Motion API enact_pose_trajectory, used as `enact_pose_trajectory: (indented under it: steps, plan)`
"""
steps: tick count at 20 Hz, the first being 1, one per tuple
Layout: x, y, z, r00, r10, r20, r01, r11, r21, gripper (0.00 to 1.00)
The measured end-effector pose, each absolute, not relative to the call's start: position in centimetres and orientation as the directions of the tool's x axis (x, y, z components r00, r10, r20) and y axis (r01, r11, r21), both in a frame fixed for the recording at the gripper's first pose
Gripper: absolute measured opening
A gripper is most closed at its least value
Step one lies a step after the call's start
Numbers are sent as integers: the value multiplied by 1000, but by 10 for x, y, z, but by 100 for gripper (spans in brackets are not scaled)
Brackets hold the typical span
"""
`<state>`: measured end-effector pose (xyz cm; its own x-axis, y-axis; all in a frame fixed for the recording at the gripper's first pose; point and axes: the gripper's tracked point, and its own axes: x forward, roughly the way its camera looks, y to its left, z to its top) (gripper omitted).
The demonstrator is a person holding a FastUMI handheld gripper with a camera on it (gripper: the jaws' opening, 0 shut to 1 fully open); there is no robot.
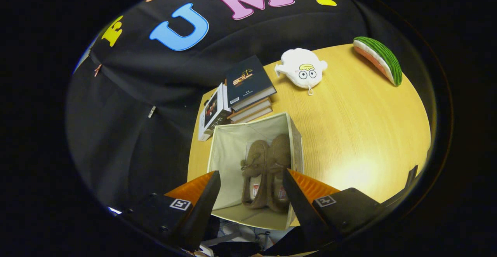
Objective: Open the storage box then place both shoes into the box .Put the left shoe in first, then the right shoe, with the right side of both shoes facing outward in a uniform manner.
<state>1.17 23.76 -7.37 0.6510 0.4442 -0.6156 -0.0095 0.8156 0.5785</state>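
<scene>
Shoes (pixel 267 171), both of them, lie side by side inside your open storage box (pixel 227 152) on the bench (pixel 349 132); your fingers (pixel 251 195) hang spread wide above it, gripping nothing.

Recording booth: black cloth wall (pixel 128 132), wooden table (pixel 361 132) with staged props.

The open beige fabric storage box (pixel 233 148) sits at the lower middle of the frame. Two brown fuzzy shoes (pixel 267 167) lie side by side inside, against its right wall.
</scene>
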Motion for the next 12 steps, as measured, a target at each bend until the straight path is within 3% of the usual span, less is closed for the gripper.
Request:
enact_pose_trajectory:
  steps: [9,12]
  plan:
    - [25,128,5,877,246,-413,-94,931,354,98]
    - [37,81,37,943,183,-278,-94,948,304,98]
